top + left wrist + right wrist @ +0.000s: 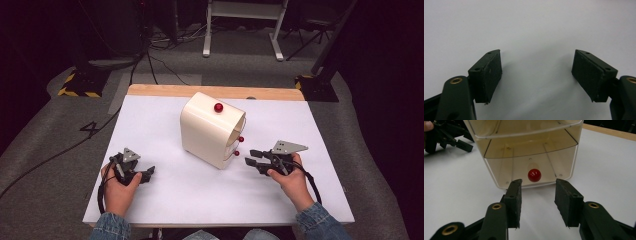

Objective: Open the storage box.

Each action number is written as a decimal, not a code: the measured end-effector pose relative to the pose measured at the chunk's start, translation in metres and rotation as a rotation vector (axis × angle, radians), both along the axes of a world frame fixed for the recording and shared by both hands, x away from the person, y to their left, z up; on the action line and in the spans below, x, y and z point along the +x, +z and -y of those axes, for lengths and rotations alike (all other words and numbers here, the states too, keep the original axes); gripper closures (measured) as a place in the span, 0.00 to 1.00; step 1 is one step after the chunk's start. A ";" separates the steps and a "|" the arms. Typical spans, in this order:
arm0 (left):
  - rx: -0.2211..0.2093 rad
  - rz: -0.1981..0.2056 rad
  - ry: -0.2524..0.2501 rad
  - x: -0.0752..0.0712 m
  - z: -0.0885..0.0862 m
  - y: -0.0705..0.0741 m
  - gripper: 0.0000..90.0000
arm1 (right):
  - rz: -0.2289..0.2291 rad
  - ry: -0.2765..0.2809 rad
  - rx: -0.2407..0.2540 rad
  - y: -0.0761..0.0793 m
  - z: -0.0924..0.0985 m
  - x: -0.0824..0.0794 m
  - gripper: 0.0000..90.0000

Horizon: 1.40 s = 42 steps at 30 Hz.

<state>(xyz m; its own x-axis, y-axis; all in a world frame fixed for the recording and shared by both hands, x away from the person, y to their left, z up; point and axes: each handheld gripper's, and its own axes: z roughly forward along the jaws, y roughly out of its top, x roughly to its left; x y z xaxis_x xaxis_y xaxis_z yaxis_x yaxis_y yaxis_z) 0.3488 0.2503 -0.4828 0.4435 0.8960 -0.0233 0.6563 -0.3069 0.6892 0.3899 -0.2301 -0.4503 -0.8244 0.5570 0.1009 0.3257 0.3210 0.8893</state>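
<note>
Drawers face your right gripper (255, 161): the cream drawer unit (210, 131) stands mid-desk (165, 200), and your right jaws sit parted and empty just in front of the lowest drawer's red knob (534, 175). Another red knob (218, 107) sits on the unit's top. Your left gripper (145, 174) rests well apart to the left, its jaws spread wide over bare white desk, grasping nothing.
</note>
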 end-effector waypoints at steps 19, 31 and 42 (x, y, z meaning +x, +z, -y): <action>0.000 0.001 0.000 0.000 0.000 0.000 0.27 | 0.008 0.037 0.013 -0.024 -0.029 0.019 0.81; -0.001 0.000 0.000 0.000 0.000 0.000 0.27 | 0.030 0.020 -0.008 -0.016 -0.022 0.010 0.82; -0.001 0.000 0.000 0.000 0.000 0.000 0.27 | 0.042 0.008 -0.013 0.000 0.009 -0.013 0.82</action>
